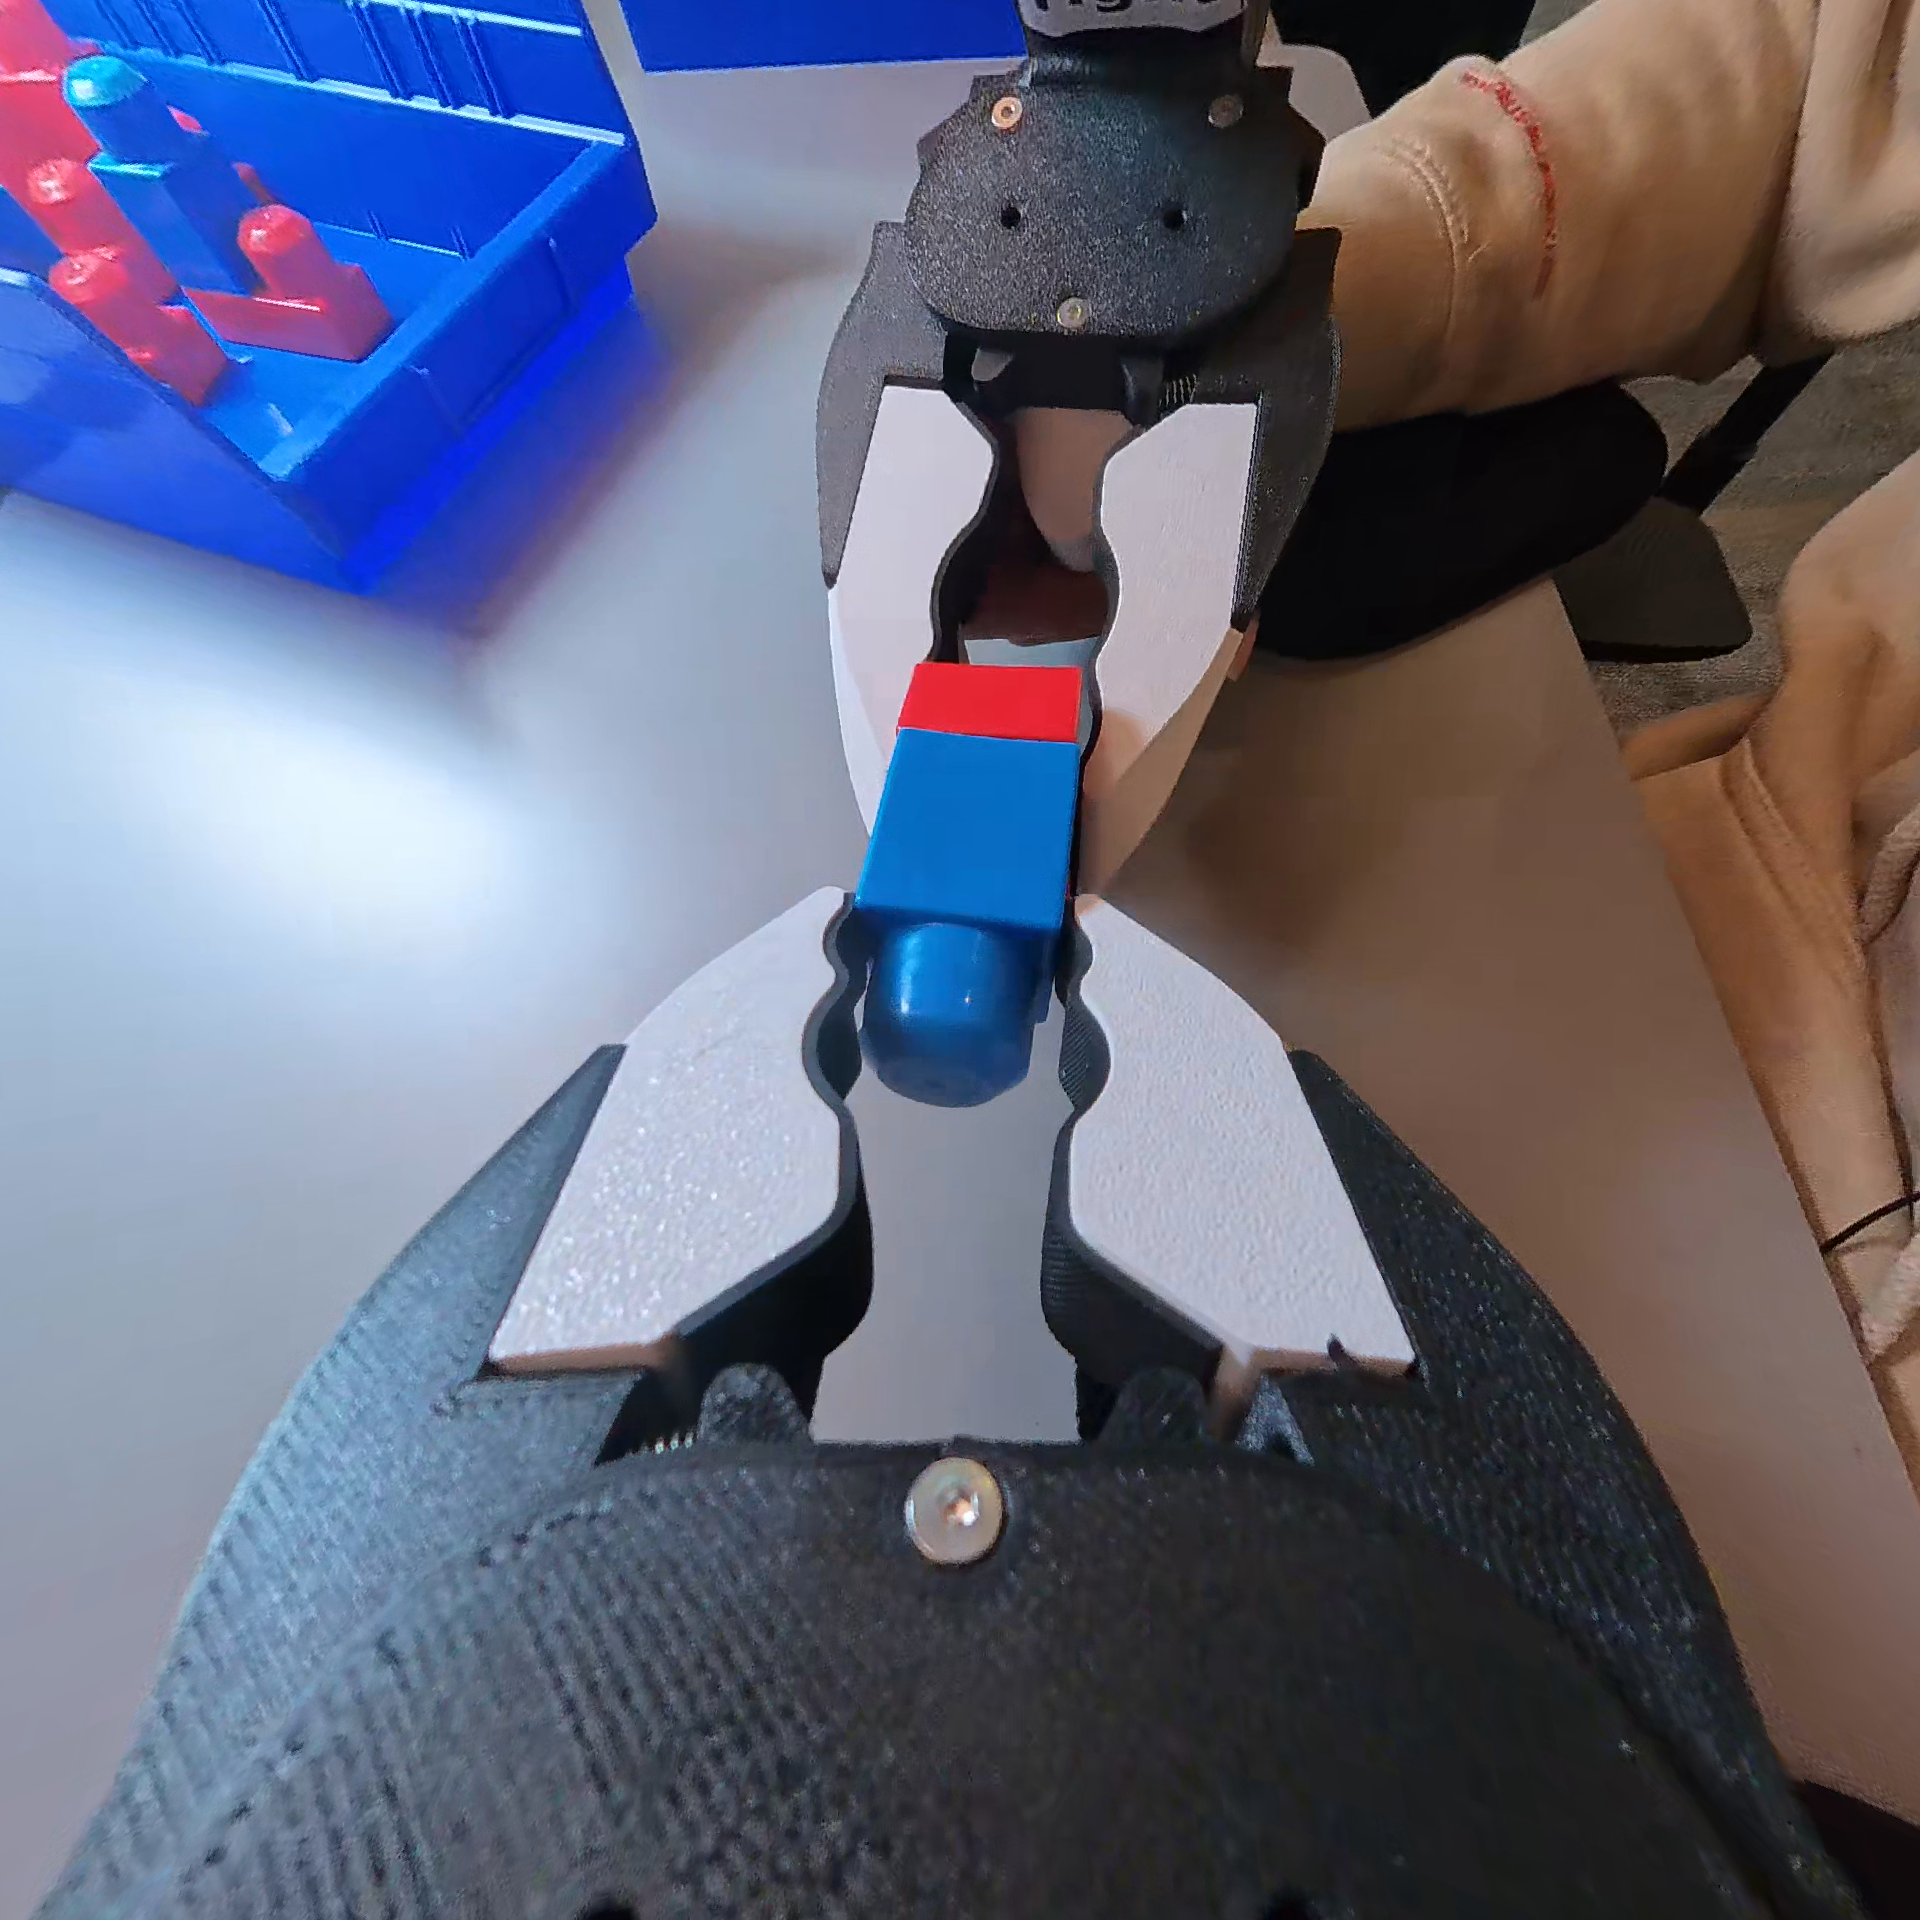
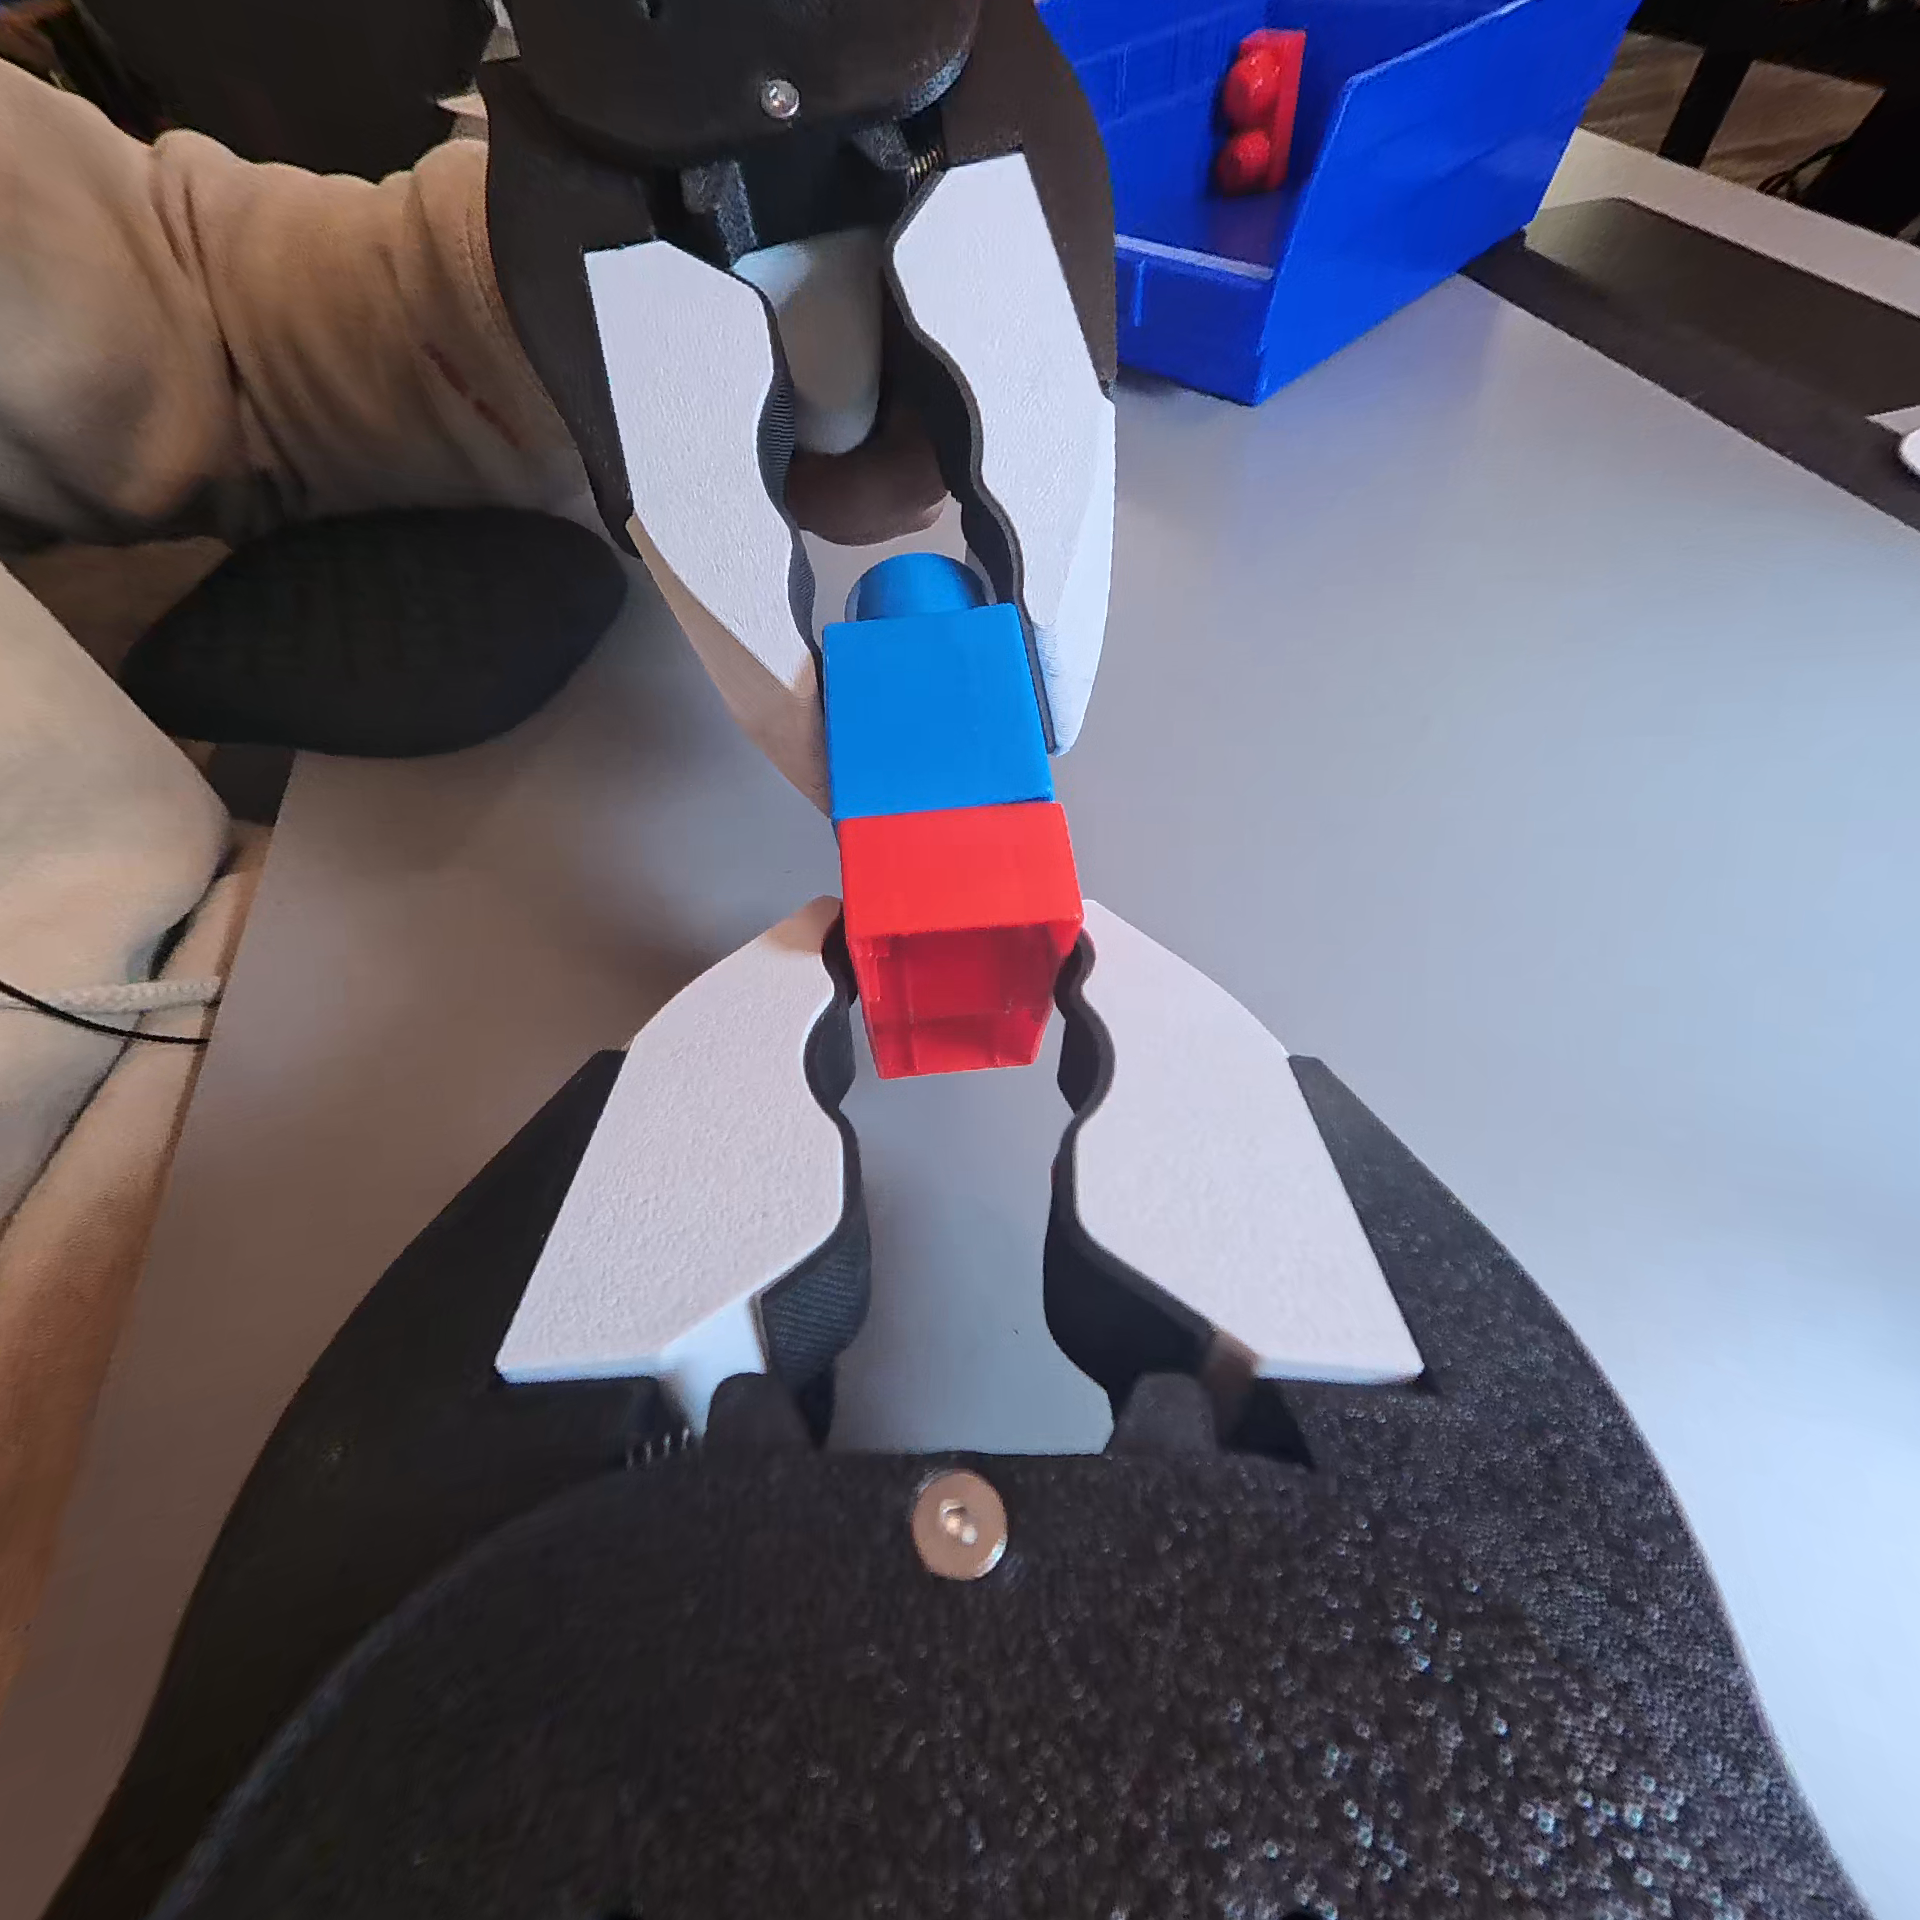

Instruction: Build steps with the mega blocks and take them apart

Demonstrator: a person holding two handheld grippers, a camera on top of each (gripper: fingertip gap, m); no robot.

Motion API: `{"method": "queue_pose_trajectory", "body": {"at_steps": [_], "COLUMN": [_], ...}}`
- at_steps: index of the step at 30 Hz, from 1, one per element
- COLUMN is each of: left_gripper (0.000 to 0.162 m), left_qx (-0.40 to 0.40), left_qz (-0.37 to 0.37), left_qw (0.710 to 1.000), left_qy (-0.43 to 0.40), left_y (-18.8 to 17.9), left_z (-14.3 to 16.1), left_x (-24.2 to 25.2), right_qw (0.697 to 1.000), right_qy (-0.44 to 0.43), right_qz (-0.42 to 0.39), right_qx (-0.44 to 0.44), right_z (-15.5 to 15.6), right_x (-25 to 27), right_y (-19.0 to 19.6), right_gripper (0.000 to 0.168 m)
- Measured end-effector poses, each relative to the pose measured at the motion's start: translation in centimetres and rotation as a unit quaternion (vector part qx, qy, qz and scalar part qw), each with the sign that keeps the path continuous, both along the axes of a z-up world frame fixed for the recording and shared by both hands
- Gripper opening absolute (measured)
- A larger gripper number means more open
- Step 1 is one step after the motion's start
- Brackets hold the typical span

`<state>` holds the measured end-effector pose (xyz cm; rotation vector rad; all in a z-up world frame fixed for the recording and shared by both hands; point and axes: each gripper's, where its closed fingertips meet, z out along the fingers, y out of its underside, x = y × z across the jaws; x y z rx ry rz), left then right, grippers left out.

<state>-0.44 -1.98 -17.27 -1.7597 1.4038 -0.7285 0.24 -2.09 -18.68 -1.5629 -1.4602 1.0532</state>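
A blue block [image 1: 971,831] and a red block [image 1: 989,701] are joined end to end and held in the air between my two grippers, which face each other. My left gripper [image 1: 956,925] is shut on the blue block, whose stud points toward its camera. My right gripper [image 2: 956,925] is shut on the red block [image 2: 956,914], whose hollow underside faces its camera. The blue block [image 2: 930,717] also shows in the right wrist view, gripped by the left gripper [image 2: 935,727]. The right gripper [image 1: 987,717] shows opposite in the left wrist view.
A blue bin [image 1: 436,343] at the far left of the left wrist view holds several red and blue blocks [image 1: 291,301]. It also shows in the right wrist view [image 2: 1351,239], with a red block [image 2: 1252,109] inside. The white table [image 2: 1455,831] lies below. Beige sleeves [image 1: 1558,187] flank the grippers. Less than 4 cm separates the two grippers' tips.
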Motion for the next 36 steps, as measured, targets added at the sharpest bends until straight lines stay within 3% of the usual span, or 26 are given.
{"method": "queue_pose_trajectory", "body": {"at_steps": [7, 8, 11, 15, 19, 20, 21, 24, 27, 29, 32, 36], "left_gripper": [0.036, 0.036, 0.063, 0.063, 0.056, 0.052, 0.037, 0.036, 0.036, 0.036, 0.032, 0.031], "left_qx": [0.014, 0.017, 0.012, -0.034, -0.027, -0.022, -0.019, -0.025, -0.029, -0.015, -0.010, -0.026], "left_qz": [-0.014, -0.014, -0.006, -0.007, 0.000, -0.001, -0.004, -0.008, 0.006, 0.011, 0.012, 0.000], "left_qw": [0.999, 0.997, 0.990, 0.984, 0.979, 0.977, 0.975, 0.974, 0.980, 0.989, 0.996, 0.997], "left_qy": [-0.045, -0.070, -0.138, -0.173, -0.201, -0.211, -0.221, -0.223, -0.194, -0.147, -0.088, -0.075], "left_y": [-0.2, -0.2, 0.0, -0.1, -0.2, -0.2, -0.3, -0.4, 0.2, 0.5, 1.0, 0.6], "left_z": [0.9, 1.8, 4.5, 3.7, 3.3, 3.7, 4.2, 4.6, 3.9, 2.5, 0.3, -0.6], "left_x": [0.2, 0.4, 0.1, 0.6, 2.3, 2.5, 2.5, 1.5, -0.2, -1.4, -2.4, -2.3], "right_qw": [1.000, 0.999, 0.993, 0.964, 0.944, 0.947, 0.952, 0.965, 0.995, 0.999, 0.998, 0.998], "right_qy": [0.027, 0.045, 0.111, 0.244, 0.300, 0.292, 0.281, 0.241, 0.090, 0.011, 0.012, 0.010], "right_qz": [0.003, 0.003, -0.004, -0.018, -0.013, -0.008, -0.005, 0.000, -0.013, -0.026, -0.027, -0.036], "right_qx": [-0.001, -0.009, -0.039, -0.105, -0.136, -0.131, -0.122, -0.103, -0.045, 0.036, 0.058, 0.054], "right_z": [0.9, 1.7, 4.0, 7.6, 9.0, 8.6, 8.2, 7.2, 2.7, 0.4, 0.9, 1.0], "right_x": [-0.2, -0.3, -0.2, 0.9, 0.7, 0.4, 0.1, -0.3, -0.4, 0.3, 0.4, 0.6], "right_y": [-0.1, -0.2, 0.0, 1.1, 0.9, 0.6, 0.3, 0.1, 0.8, 1.6, 1.5, 2.0], "right_gripper": [0.037, 0.037, 0.037, 0.037, 0.037, 0.037, 0.037, 0.037, 0.037, 0.043, 0.052, 0.058]}}
